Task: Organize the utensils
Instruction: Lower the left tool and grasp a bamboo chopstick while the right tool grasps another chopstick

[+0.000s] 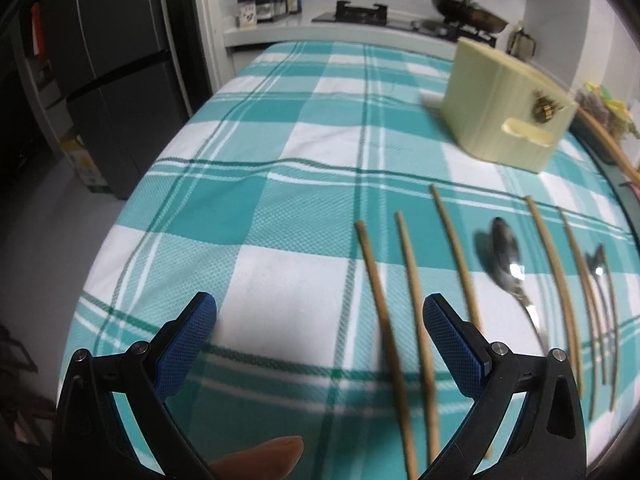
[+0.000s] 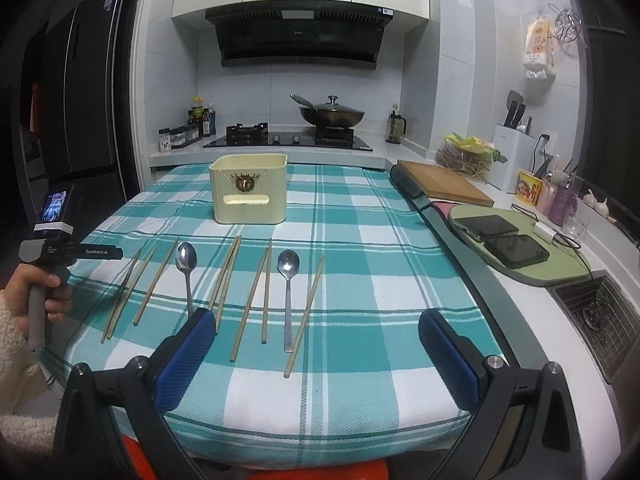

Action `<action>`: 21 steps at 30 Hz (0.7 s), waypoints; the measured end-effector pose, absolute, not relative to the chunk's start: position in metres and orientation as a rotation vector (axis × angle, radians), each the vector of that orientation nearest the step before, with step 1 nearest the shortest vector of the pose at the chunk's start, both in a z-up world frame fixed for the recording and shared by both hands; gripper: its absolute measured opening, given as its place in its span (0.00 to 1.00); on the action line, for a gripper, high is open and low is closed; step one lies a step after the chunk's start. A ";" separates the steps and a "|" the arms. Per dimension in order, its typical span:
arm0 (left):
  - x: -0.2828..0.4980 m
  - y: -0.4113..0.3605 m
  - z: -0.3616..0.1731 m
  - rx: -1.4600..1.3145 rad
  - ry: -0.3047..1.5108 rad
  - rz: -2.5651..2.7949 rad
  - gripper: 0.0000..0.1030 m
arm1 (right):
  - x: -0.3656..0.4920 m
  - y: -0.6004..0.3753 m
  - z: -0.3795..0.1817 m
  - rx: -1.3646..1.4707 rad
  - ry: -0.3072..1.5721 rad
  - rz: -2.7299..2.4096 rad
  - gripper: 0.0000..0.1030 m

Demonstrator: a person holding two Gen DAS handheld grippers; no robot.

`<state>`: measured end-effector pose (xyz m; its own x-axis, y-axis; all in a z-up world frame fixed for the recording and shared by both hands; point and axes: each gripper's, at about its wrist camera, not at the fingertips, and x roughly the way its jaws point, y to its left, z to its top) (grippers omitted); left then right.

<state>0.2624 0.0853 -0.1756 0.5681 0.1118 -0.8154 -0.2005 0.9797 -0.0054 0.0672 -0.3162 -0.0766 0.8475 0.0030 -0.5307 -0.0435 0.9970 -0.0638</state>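
Several wooden chopsticks [image 2: 252, 294] and two metal spoons, a left spoon [image 2: 186, 264] and a right spoon [image 2: 288, 280], lie in a row on the teal checked tablecloth [image 2: 360, 240]. A cream utensil holder box [image 2: 249, 188] stands behind them. My right gripper [image 2: 314, 320] is open and empty, above the table's front edge. My left gripper [image 1: 320, 312] is open and empty, low over the cloth at the row's left end, with two chopsticks [image 1: 384, 308] just inside its right finger. In the left wrist view the left spoon [image 1: 508, 260] and the box [image 1: 504, 116] show.
A counter on the right holds a wooden cutting board [image 2: 444, 182], a green mat with two phones [image 2: 500, 236] and a sink [image 2: 600, 320]. A stove with a wok [image 2: 332, 116] is behind the table. A fridge [image 2: 80, 120] stands at the left.
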 end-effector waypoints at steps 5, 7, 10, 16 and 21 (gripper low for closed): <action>0.276 0.092 -0.199 -0.096 1.016 0.206 1.00 | 0.112 -0.331 -0.085 -0.119 0.619 0.056 1.00; 0.276 0.093 -0.204 -0.087 1.033 0.203 1.00 | 0.140 -0.334 -0.099 -0.148 0.687 0.054 1.00; 0.273 0.094 -0.204 -0.080 1.031 0.195 1.00 | 0.181 -0.337 -0.124 -0.117 0.783 0.103 1.00; 0.270 0.100 -0.204 -0.088 1.081 0.143 1.00 | 0.257 -0.341 -0.174 0.027 0.972 0.138 0.62; 0.264 0.104 -0.203 -0.060 1.146 0.087 1.00 | 0.286 -0.336 -0.191 0.050 1.015 0.164 0.47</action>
